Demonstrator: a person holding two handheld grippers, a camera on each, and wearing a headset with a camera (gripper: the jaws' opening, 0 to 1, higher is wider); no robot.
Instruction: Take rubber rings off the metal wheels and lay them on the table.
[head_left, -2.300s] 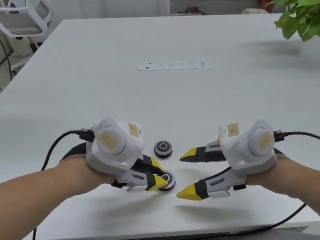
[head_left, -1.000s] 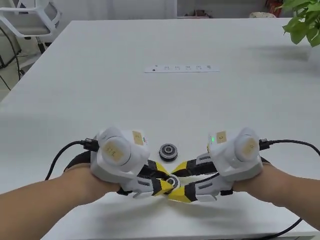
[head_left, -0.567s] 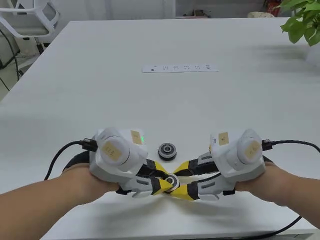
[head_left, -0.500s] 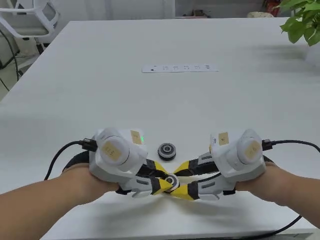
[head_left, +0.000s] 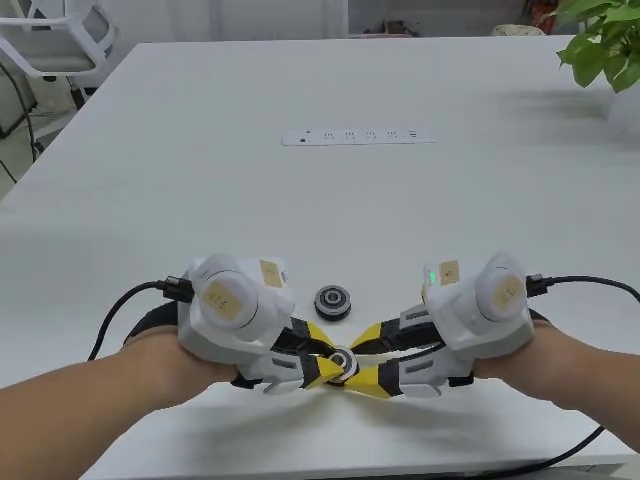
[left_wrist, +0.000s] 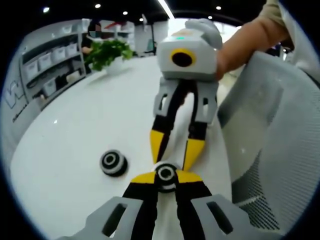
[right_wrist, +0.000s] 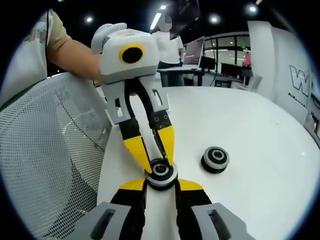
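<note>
- 2.3 s ago the 2 grippers were well apart, and the right gripper (head_left: 362, 368) had its fingers spread wide. Now both meet nose to nose at the near edge of the counter (head_left: 300, 210).
- Over the last 0.6 s almost nothing has changed. The grippers and both wheels sit as they did.
- The held wheel (head_left: 340, 362) lies between the 2 sets of yellow fingertips, low over the counter's front edge.
- The left gripper (head_left: 322, 368) has its fingers drawn in to the wheel's width. In the left gripper view its yellow tips (left_wrist: 145, 178) flank the held wheel (left_wrist: 166, 175) on either side and touch it.
- The right gripper's fingers are likewise narrowed. In the right gripper view its tips (right_wrist: 131, 185) cradle the held wheel (right_wrist: 160, 172) from both sides, so both grippers clamp the same wheel from opposite ends.
- In the right gripper view the left gripper (right_wrist: 152, 150) reaches in from above, and its fingers converge on the wheel's far rim.
- In the left gripper view the right gripper (left_wrist: 173, 147) does the same from the other side.
- The dark rubber ring (right_wrist: 173, 174) is on the held wheel.
- The second wheel (head_left: 332, 300) lies flat on the counter just beyond the fingertips, apart from both grippers, with its dark ring on.
- A white power strip (head_left: 358, 136) lies further back at mid-counter. A green plant (head_left: 600, 40) stands at the far right corner, and a white chair (head_left: 50, 40) stands off the far left.
- A black cable (head_left: 120, 310) trails from the left gripper across the counter.
</note>
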